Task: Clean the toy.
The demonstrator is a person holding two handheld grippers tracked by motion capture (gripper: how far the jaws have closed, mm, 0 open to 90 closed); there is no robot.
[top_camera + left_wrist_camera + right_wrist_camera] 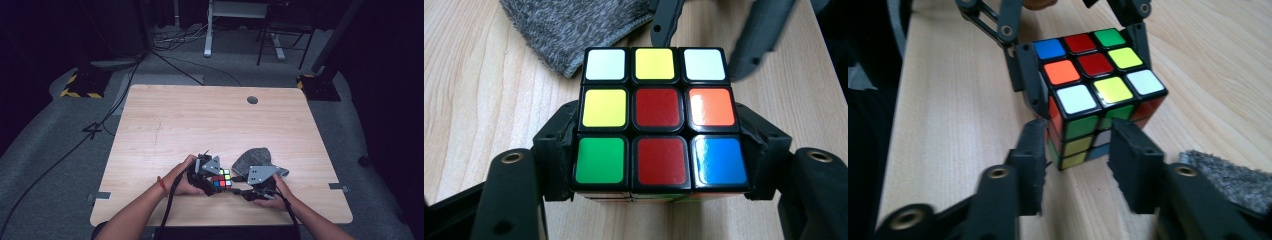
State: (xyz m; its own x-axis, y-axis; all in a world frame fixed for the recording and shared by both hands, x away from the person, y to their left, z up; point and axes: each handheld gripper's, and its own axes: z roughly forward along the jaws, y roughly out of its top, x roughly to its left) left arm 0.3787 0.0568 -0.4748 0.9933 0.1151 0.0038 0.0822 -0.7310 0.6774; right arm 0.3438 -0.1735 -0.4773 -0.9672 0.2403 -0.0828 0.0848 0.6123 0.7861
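- My left gripper [659, 165] pinches the cube [656, 117] by its sides, steadying it at the table's [165, 120] near edge.
- My right gripper [1075, 165], jaws spread, faces the cube's lower layers, probably to twist; contact unclear.
- Cloth [252, 159] lies just beyond.

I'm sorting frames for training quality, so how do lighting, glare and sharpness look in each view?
High view: the table is evenly lit, the room around it dark, and the cube small. Left gripper view: the cube is sharp, with mild glare on its orange and blue stickers. Right gripper view: the near jaws and grey cloth are soft, the cube fairly crisp.
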